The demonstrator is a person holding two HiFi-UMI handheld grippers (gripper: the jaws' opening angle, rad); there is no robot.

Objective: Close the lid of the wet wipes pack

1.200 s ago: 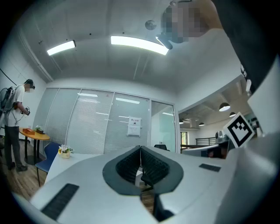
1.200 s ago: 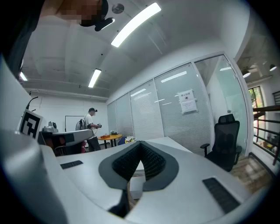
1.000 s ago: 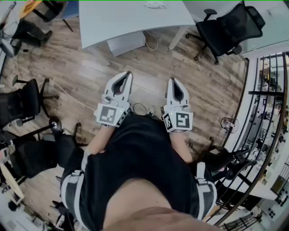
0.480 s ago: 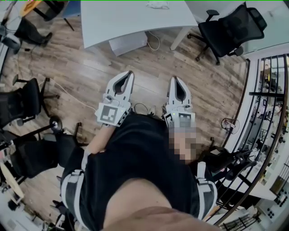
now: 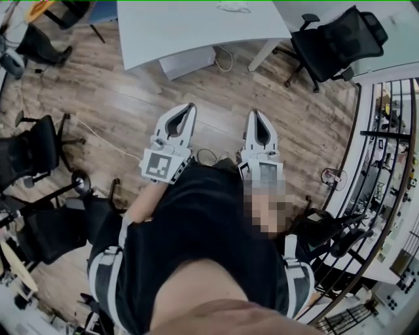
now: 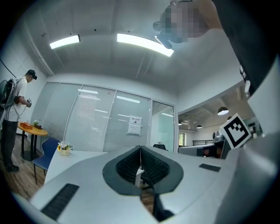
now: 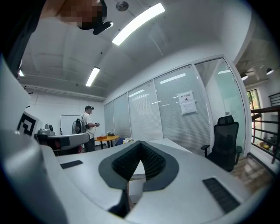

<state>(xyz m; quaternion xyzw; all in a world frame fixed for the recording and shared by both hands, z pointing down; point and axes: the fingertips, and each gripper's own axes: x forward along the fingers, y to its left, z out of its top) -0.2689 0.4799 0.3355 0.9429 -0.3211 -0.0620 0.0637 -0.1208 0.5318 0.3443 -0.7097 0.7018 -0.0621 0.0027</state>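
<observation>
Open floor (image 5: 131, 105) ahead; white table (image 5: 190, 26) beyond, chair (image 5: 334, 42) to the right

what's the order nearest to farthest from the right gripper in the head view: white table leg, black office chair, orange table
From the right gripper:
1. white table leg, just ahead of its tips.
2. black office chair, upper right.
3. orange table, far upper-left corner.

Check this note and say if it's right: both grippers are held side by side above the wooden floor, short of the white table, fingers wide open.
Wrong on the fingers. The left gripper and right gripper are both shut, nothing between the fingers, as the left gripper view and right gripper view show. The rest holds: side by side above the wooden floor, short of the white table.
</observation>
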